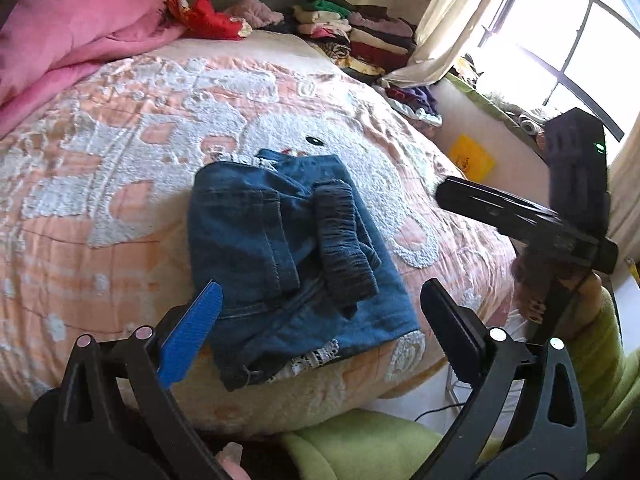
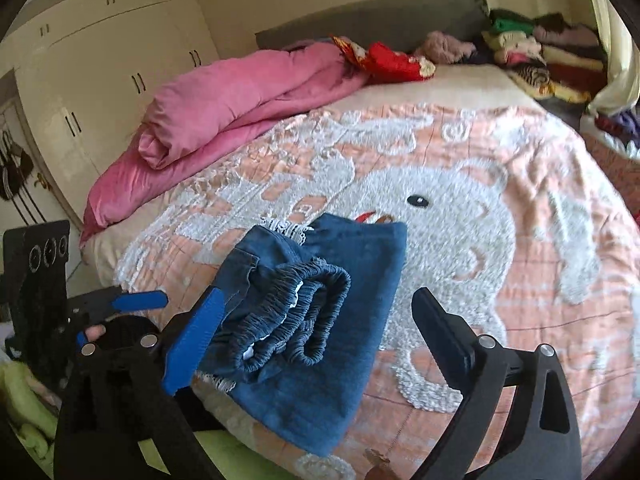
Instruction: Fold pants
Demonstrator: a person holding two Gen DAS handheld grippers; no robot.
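Observation:
The blue denim pants lie folded into a small packet on the bed's patterned cover, near the front edge. Their dark elastic waistband is bunched on top. My left gripper hangs open just above the near end of the packet, blue and black fingers wide apart, nothing between the pads. My right gripper is also open, hovering over the waistband end without touching it. In the left wrist view the right gripper shows at the right, off the cloth. The left gripper shows at the left of the right wrist view.
A pink duvet is heaped at the far left of the bed. Stacked folded clothes sit at the head by the window. White wardrobe doors stand left. Green cloth lies below the front edge.

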